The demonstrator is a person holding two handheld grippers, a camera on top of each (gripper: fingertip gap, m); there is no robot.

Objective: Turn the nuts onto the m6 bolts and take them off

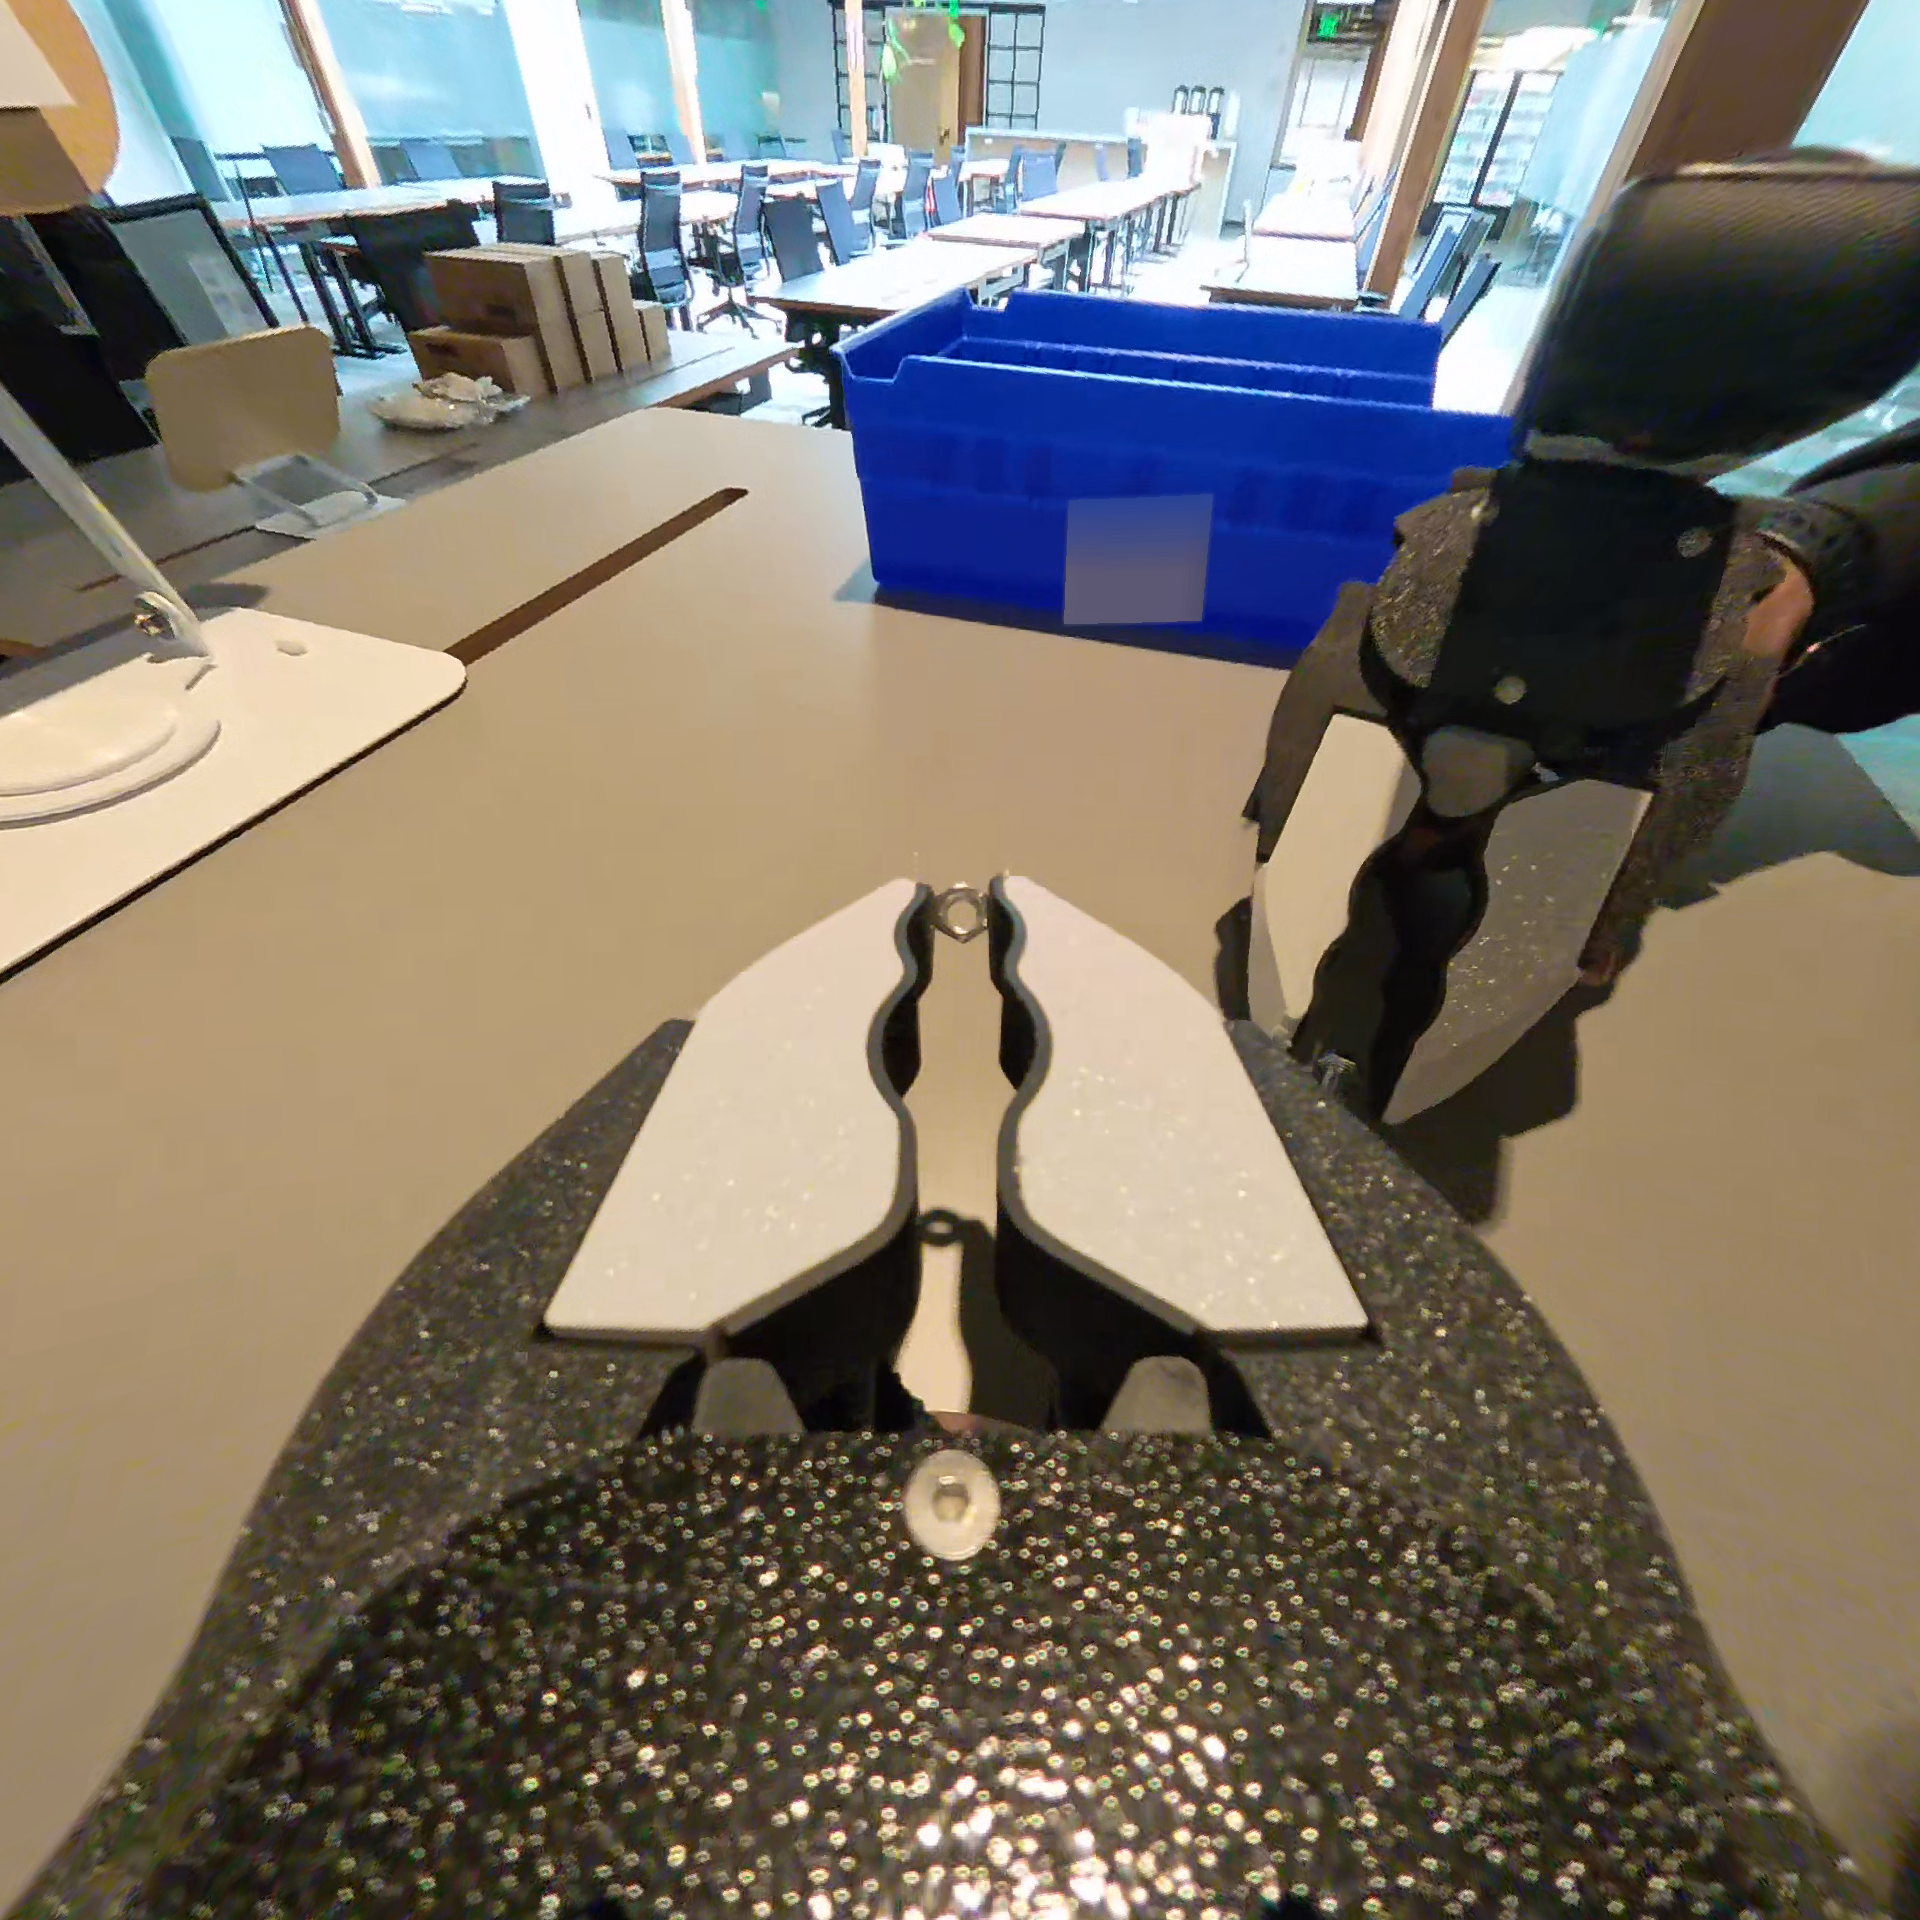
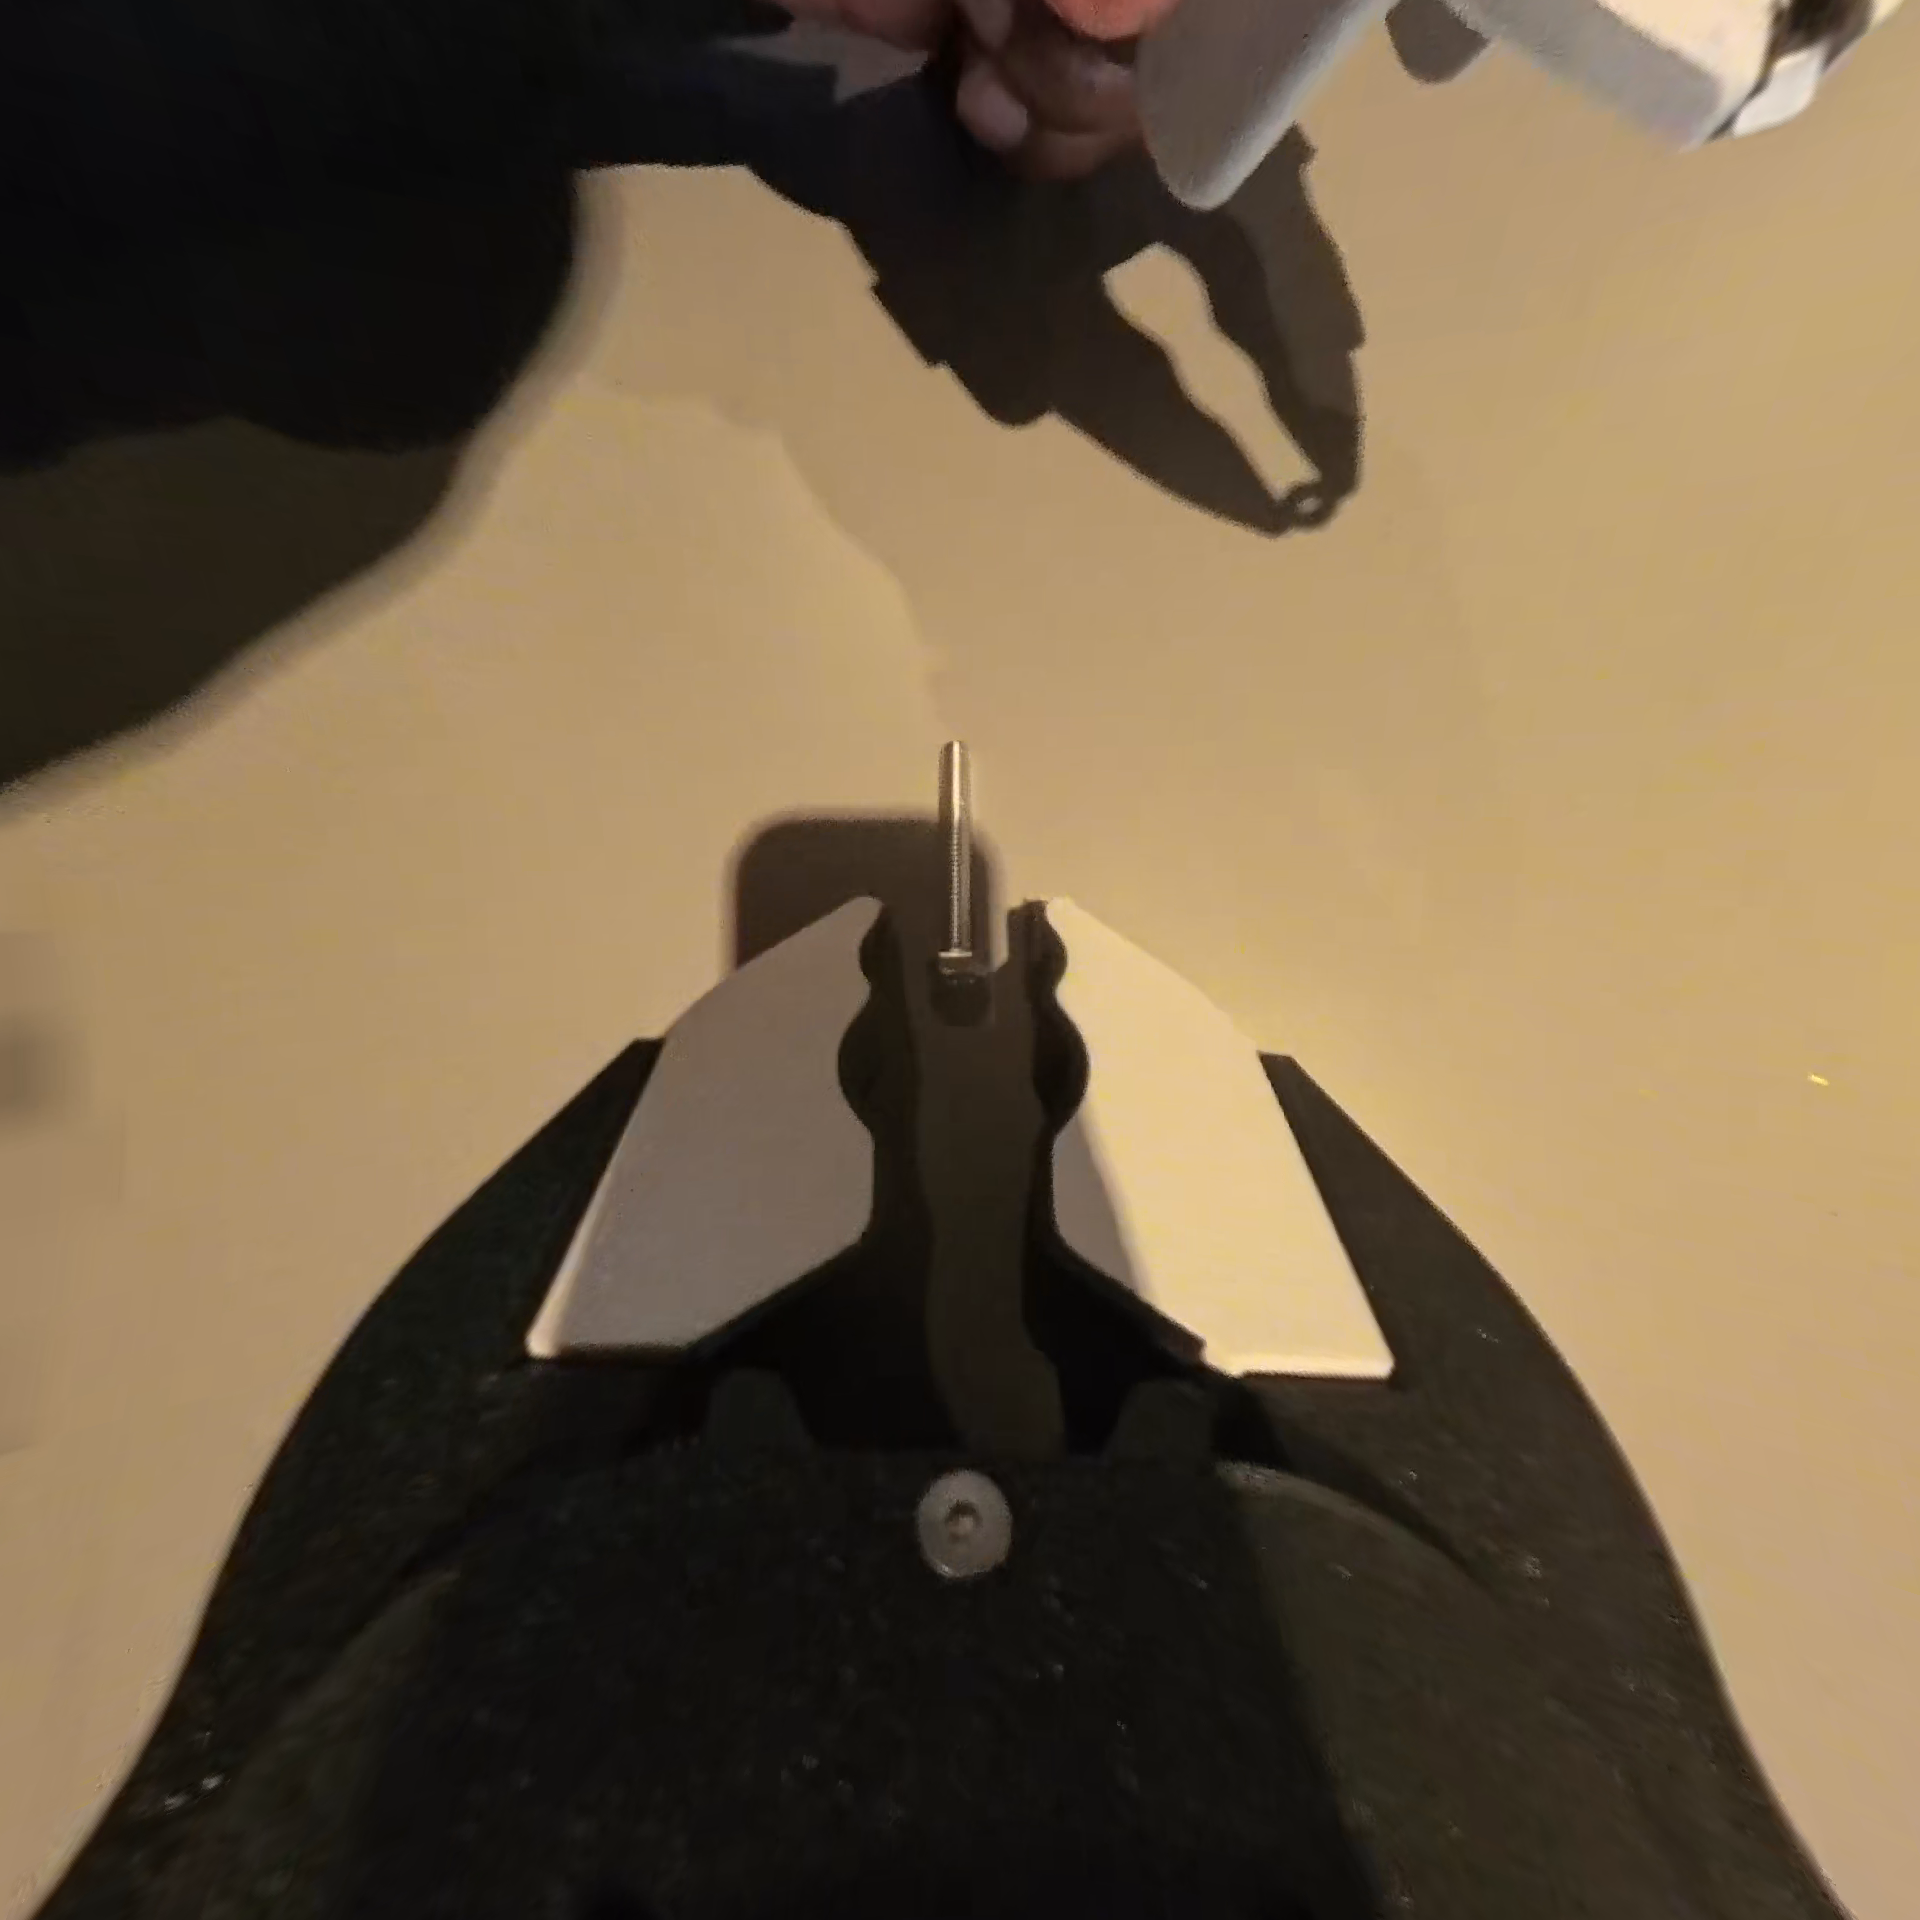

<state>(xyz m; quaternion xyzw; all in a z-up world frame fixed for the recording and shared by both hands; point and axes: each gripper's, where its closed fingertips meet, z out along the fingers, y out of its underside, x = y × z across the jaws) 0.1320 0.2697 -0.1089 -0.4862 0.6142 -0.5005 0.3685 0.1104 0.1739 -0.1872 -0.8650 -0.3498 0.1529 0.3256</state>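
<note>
My left gripper (image 1: 956,902) is shut on a small silver hex nut (image 1: 956,918), pinched at its fingertips above the beige table (image 1: 623,935). My right gripper (image 2: 961,925) points down at the table and is shut on the head of a long thin silver bolt (image 2: 954,842), whose threaded shank sticks out forward past the fingertips. In the left wrist view the right gripper (image 1: 1340,1081) stands just right of the left one, tips low by the table, with a bit of the bolt (image 1: 1335,1065) showing. The left gripper's white finger (image 2: 1226,114) shows at the top of the right wrist view.
A blue plastic bin (image 1: 1143,468) stands at the table's far edge. A white stand base (image 1: 208,717) sits at the left, beside a dark slot (image 1: 603,571) in the tabletop. A person's hand (image 2: 1039,94) holds the left gripper. Cardboard boxes (image 1: 540,312) lie farther back. Across from one pair of fingers to the other is roughly 12 centimetres.
</note>
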